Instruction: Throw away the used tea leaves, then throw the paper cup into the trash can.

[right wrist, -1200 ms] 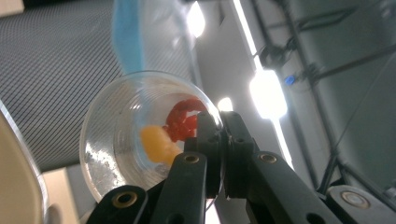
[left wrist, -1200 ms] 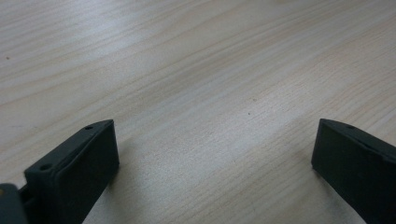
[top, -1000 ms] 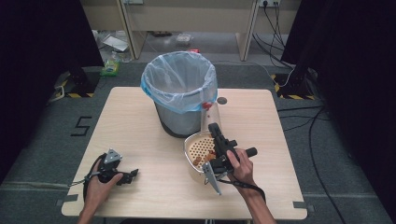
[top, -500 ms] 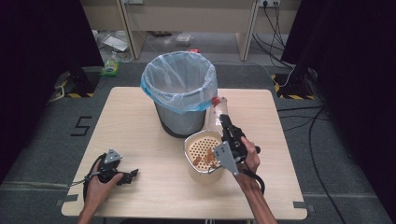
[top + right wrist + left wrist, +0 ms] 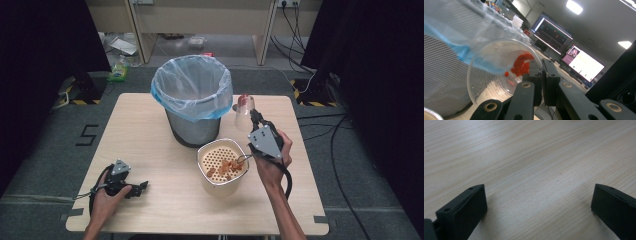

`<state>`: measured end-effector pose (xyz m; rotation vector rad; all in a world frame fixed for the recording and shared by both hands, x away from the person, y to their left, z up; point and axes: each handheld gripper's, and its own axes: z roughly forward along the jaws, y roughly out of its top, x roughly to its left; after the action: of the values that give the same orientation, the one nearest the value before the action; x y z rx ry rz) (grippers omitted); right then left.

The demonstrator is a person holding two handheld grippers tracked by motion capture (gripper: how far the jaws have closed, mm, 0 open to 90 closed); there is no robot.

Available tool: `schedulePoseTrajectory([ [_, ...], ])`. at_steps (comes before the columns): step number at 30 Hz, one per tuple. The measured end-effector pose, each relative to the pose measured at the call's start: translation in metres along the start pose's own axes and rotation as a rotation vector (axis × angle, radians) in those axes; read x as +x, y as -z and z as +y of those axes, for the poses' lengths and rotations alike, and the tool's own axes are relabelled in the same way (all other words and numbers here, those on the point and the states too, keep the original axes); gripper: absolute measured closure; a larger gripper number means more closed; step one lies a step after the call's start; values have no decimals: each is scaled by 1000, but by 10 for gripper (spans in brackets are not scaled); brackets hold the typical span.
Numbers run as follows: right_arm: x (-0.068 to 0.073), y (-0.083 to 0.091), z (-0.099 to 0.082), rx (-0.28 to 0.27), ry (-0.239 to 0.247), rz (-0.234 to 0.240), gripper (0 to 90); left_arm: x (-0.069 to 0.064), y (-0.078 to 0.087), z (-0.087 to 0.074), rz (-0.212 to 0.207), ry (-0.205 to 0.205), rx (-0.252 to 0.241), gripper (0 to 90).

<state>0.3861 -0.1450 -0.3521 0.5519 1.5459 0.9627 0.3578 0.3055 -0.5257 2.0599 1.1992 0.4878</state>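
the right claw [image 5: 253,118] is pinched tight on the wall of a clear plastic cup [image 5: 244,111], one jaw inside the rim and one outside, as the right gripper view shows. the cup [image 5: 501,70] is off the counter [image 5: 150,150], tilted, just beside the blue-lined trash bin [image 5: 192,102], with a few red bits [image 5: 521,65] stuck near its bottom. most of the orange pieces [image 5: 223,168] already lie in the perforated strainer bowl [image 5: 220,175] in front of the bin. the step in hand looks like carrying the used cup to the bin and dropping it in

to do it well, the cup should clear the bag's rim before any release; the thin plastic liner could snag the cup's lip, so come in from above, not from the side. keep the squeeze firm, since the cup wall is thin and slippery and held by one edge. open the jaws only once the cup hangs over the bin's mouth

the left claw [image 5: 136,188] rests low at the near left of the counter with its jaws spread wide and nothing between them, and it can stay there
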Motion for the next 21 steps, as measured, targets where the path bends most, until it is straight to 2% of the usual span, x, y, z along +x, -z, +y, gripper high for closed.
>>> schedulePoseTrajectory([
  [2, -10, -8, 4, 8, -49, 19, 873, 0, 0, 0, 0, 0, 0, 0],
  [11, -29, -33, 16, 32, -125, 33, 873, 0, 0, 0, 0, -2, 1, 0],
  [15, -38, -41, 26, 22, -133, 24, 872, 0, -1, 1, 2, 0, 1, 0],
  [21, -44, -53, 44, 18, -113, 27, 872, 0, -1, 1, 2, 0, 1, 0],
])
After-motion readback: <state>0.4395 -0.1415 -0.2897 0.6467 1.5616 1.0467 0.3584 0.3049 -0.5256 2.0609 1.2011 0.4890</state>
